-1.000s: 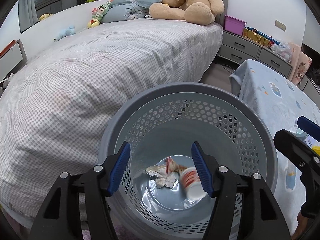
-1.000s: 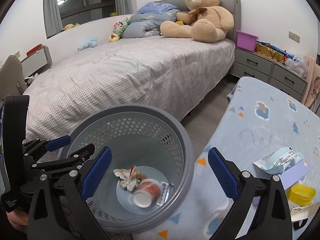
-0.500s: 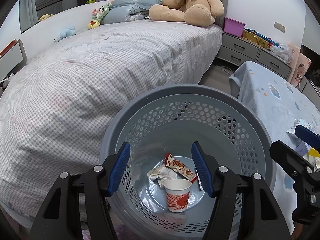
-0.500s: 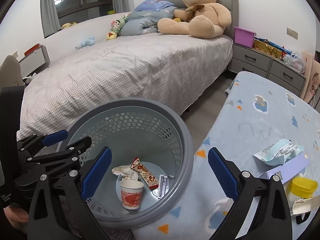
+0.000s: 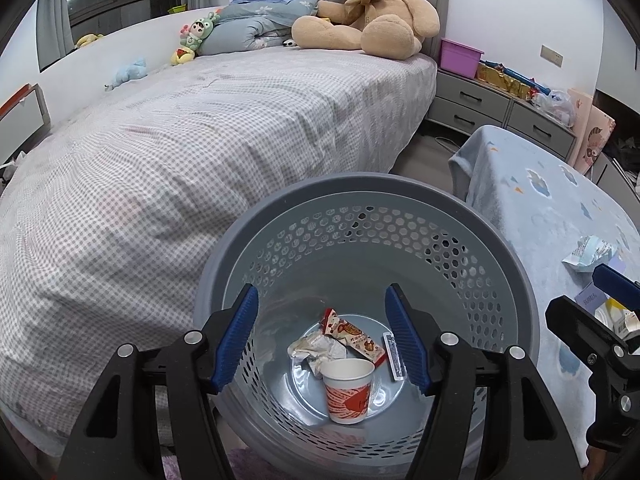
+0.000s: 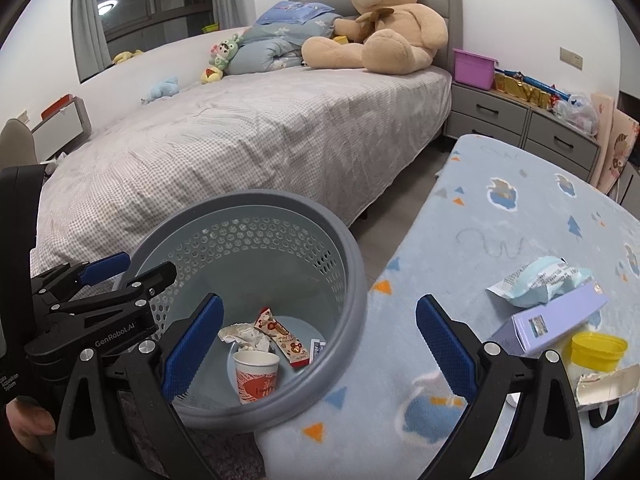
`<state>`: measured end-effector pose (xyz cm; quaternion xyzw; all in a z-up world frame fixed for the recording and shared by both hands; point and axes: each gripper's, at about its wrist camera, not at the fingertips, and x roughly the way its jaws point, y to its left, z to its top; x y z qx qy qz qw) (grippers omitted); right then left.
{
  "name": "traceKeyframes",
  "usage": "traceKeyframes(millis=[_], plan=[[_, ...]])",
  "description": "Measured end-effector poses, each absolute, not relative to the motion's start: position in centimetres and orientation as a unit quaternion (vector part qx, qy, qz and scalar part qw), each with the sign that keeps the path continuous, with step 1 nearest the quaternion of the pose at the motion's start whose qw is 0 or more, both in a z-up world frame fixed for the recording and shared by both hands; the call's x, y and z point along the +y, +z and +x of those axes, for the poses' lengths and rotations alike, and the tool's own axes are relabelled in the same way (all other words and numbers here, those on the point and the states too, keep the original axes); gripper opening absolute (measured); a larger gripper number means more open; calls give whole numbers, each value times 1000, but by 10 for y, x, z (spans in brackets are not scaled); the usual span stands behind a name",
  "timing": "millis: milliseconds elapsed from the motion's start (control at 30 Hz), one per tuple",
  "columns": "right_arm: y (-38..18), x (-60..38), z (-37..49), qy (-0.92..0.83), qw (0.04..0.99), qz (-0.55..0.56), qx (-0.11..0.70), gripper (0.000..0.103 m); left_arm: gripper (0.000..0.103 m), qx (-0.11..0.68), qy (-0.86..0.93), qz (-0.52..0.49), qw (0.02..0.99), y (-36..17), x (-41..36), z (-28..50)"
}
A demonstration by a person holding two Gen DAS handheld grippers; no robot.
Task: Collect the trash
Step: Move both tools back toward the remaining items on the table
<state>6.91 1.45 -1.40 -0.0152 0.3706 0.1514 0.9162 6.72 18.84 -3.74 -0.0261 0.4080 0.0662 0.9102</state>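
A grey perforated bin (image 5: 360, 194) (image 6: 352, 256) stands on the floor between the bed and a blanket-covered table. Inside it a red-and-white paper cup (image 5: 348, 390) (image 6: 256, 376) stands upright beside a crumpled paper (image 5: 312, 350), a snack wrapper (image 5: 354, 340) (image 6: 280, 332) and a small packet (image 5: 394, 356). My left gripper (image 5: 322, 340) (image 6: 128, 268) is open and empty over the bin's near rim. My right gripper (image 6: 320, 348) (image 5: 592, 296) is open and empty above the bin's right edge. On the table lie a pale blue wrapper (image 6: 540, 280) (image 5: 588, 254), a lilac box (image 6: 548, 320), a yellow lid (image 6: 598, 350) and torn foil (image 6: 608, 386).
A bed with a checked cover (image 5: 200, 140) fills the left, with a large teddy bear (image 5: 368, 12) and soft toys at its head. Grey drawers (image 5: 500, 112) with clutter stand at the back right. The blue blanket table (image 6: 500, 220) is right of the bin.
The paper cup, lying on its side a second ago, now stands upright in the bin. Both grippers have drawn back slightly; the wrapper and packet now show more.
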Motion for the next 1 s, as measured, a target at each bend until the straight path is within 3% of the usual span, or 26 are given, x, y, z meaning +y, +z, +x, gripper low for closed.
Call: traceKeyframes(millis=[1000], plan=[[-17, -151, -35, -14, 923, 43, 383, 95, 63, 395, -34, 7, 918, -20, 86, 20]])
